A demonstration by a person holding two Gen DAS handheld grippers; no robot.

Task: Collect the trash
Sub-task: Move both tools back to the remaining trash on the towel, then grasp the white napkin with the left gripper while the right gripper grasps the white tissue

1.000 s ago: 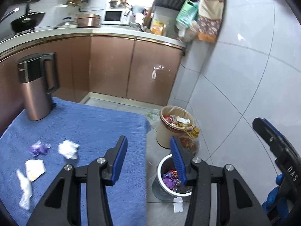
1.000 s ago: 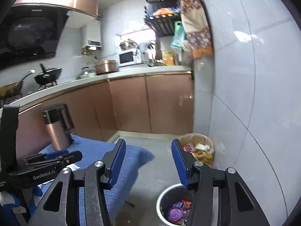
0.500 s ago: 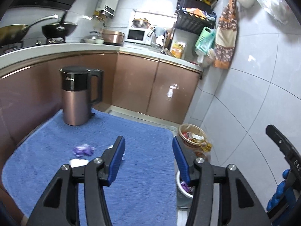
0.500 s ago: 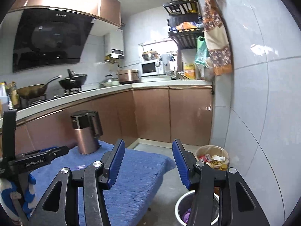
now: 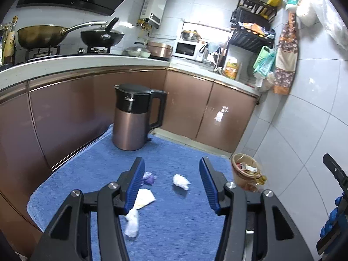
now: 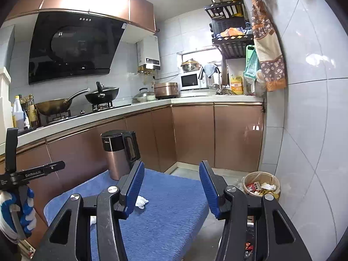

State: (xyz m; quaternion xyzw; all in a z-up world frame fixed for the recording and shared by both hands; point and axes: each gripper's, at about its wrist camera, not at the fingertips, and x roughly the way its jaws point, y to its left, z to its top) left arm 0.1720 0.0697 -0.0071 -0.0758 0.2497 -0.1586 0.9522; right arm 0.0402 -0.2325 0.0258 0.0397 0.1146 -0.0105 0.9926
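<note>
The left tool [image 5: 171,182] had swung from above the floor bins back over the blue-towelled counter [image 5: 187,221], its jaws having just opened wider, with nothing between them. A crumpled white tissue [image 5: 181,181] lay mid-counter, a purple wrapper [image 5: 149,178] and flat white scraps [image 5: 144,198] nearer the left edge. The right tool [image 6: 171,187] stood part open, empty. More trash awaited collection.

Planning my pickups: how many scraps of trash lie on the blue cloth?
4: a white wad mid-cloth, a purple scrap, a flat pale piece and a white twist by the left gripper's finger. More may hide behind the fingers.
</note>
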